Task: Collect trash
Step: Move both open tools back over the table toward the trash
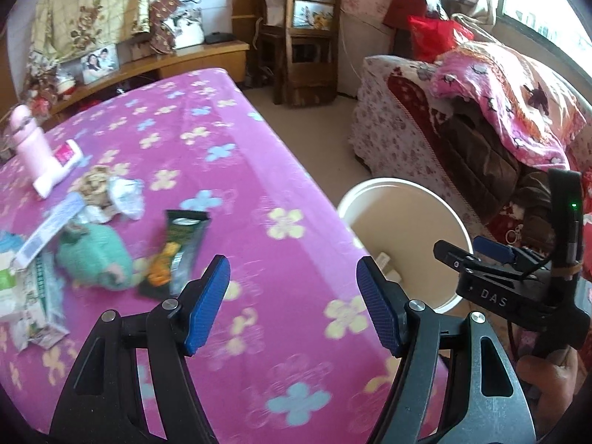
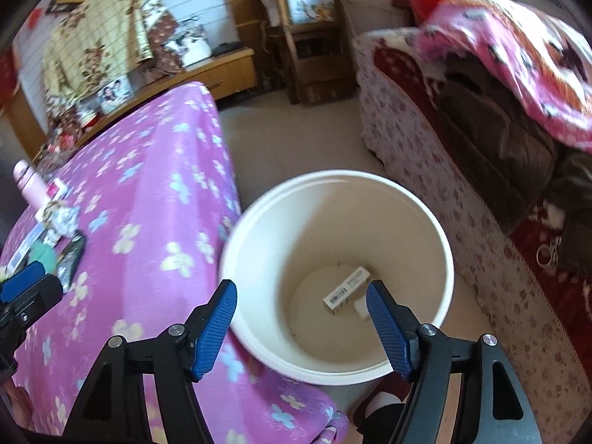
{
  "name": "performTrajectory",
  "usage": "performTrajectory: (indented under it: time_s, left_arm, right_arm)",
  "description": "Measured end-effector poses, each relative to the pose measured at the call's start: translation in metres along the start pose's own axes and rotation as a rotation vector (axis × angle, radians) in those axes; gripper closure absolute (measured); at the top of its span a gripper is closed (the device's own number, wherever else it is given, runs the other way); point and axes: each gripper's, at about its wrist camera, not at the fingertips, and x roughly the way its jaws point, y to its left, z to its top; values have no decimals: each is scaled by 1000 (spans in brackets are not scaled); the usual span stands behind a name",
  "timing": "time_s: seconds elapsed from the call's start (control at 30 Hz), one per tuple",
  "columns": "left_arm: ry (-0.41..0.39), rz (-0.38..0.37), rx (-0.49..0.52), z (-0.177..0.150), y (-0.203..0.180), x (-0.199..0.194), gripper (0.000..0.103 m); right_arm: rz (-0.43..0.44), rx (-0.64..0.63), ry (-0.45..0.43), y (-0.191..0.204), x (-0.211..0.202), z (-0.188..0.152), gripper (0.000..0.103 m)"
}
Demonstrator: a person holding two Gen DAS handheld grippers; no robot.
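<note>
A white bucket [image 2: 425, 222] stands on the floor beside the pink flowered table [image 1: 259, 170]; a small box [image 2: 346, 290] lies on its bottom. The bucket also shows in the left wrist view [image 1: 399, 199]. My right gripper [image 2: 301, 322] is open and empty above the bucket's near rim. My left gripper [image 1: 292, 296] is open and empty over the table's near part. Left of it lie a dark snack wrapper [image 1: 177, 255], crumpled paper [image 1: 114, 192], a green knitted thing [image 1: 96, 255] and flat packets [image 1: 37, 288]. The right gripper [image 1: 492, 255] shows by the bucket.
A pink bottle [image 1: 31, 144] and a white tube [image 1: 59, 166] stand at the table's far left. A sofa with blankets [image 1: 481, 111] runs along the right. A wooden chair [image 1: 299, 37] and a low cabinet [image 1: 185, 59] stand at the back. Bare floor [image 1: 318, 129] lies between.
</note>
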Motion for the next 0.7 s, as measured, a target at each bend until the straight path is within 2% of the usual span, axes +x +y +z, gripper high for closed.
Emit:
performTrajectory:
  time_s: [0.1, 0.33, 0.7]
  left_arm:
    - [-21, 33, -10, -6, 13, -12, 33]
    - [-59, 110, -48, -23, 54, -41, 33]
    - [-73, 181, -157, -53, 130, -84, 33]
  right_arm:
    - [16, -39, -28, 22, -10, -2, 29]
    - [78, -110, -55, 77, -26, -10, 28]
    - [178, -230, -59, 165, -39, -17, 27]
